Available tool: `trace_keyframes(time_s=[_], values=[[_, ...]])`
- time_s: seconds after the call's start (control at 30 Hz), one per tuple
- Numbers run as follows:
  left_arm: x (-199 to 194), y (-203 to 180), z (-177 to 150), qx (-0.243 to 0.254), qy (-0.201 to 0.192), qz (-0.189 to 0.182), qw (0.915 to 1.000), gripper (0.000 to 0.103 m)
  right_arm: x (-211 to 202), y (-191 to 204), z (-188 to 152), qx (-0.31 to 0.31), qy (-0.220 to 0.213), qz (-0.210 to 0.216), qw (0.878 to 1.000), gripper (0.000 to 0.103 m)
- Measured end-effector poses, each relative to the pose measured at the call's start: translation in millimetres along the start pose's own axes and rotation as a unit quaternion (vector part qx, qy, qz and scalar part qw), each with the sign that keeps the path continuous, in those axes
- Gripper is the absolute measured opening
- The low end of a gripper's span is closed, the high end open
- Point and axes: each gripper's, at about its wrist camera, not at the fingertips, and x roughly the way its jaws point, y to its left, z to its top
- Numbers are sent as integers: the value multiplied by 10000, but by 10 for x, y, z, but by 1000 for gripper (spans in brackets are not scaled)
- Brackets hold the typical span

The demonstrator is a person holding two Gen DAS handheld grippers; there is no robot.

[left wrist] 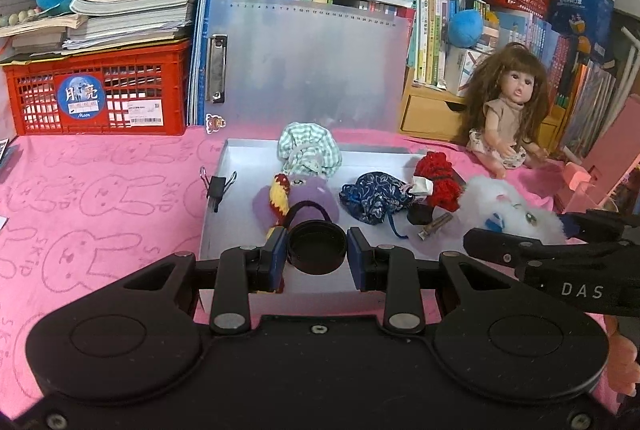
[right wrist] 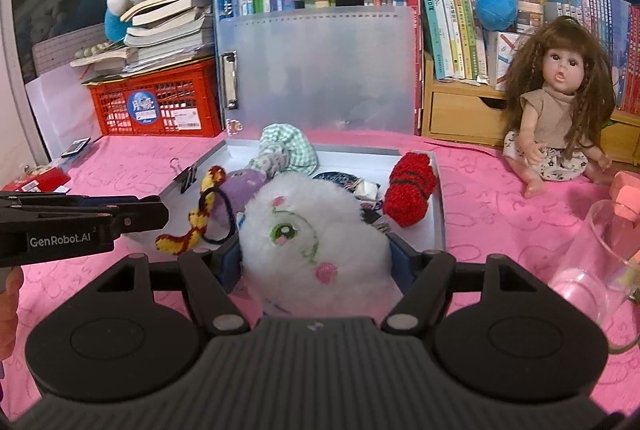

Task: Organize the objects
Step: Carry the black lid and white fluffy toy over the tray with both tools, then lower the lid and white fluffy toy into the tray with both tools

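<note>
1. Pink cloth is covering the table, and an open grey case is lying on it with its lid standing upright against the books.
2. The left gripper is pinching a small black cap between its narrowly set blue pads, over the case's near edge.
3. The right gripper is holding a white fluffy plush toy, its jaws spread wide around it, just above the case's near side.
4. Inside the case are lying a checked green pouch, a purple knitted toy, a blue patterned pouch and a red knitted piece.
5. A doll is sitting on the cloth, right of the case.
</note>
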Motion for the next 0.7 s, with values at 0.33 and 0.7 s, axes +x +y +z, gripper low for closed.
trace_keyframes(time_s=[0.33,0.7], values=[[277,-66,57,6,195,-88,9998,30,130,-128,69,126,61,-143,9998,74],[616,-85,26,-53,442,7,9990,31,420,-222,58,233,313,-270,9989,74]])
